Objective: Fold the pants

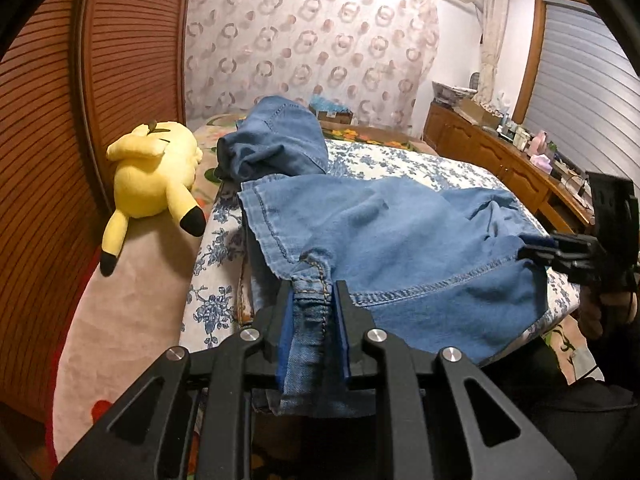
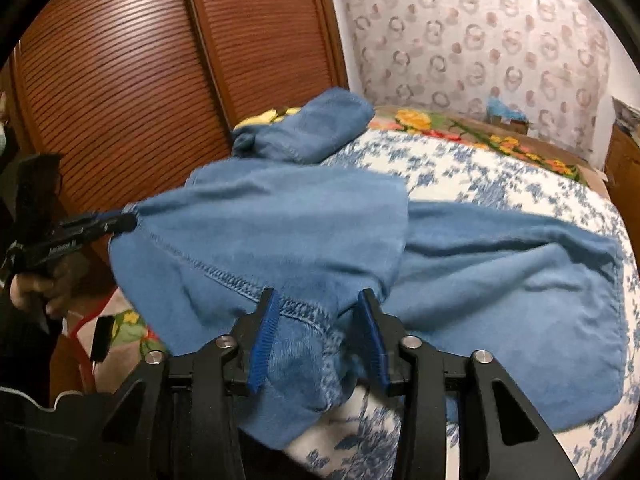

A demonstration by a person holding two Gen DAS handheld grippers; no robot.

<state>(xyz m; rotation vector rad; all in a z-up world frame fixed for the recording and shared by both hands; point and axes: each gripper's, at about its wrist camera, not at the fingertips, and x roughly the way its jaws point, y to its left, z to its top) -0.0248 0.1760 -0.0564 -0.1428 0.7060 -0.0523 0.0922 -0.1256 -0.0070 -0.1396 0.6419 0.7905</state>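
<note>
Blue denim pants [image 1: 400, 232] lie crumpled on the flowered bed, one leg heaped towards the far wall. My left gripper [image 1: 313, 292] is shut on a bunched, stitched seam at the pants' near left edge. The same gripper shows at the left of the right wrist view [image 2: 134, 222], pinching a corner of the pants [image 2: 280, 220]. My right gripper [image 2: 318, 312] has a thick fold of the hem between its blue pads and holds it above the quilt. It appears again in the left wrist view [image 1: 532, 250], at the denim's right edge. The hem hangs stretched between the two grippers.
A yellow plush toy [image 1: 156, 168] lies at the bed's left side beside the slatted wooden doors [image 1: 132, 60]. The blue-and-white quilt [image 2: 480, 172] covers the bed. A wooden dresser [image 1: 500, 148] crowded with small items runs along the right. A person's hand [image 2: 36, 288] grips the left gripper.
</note>
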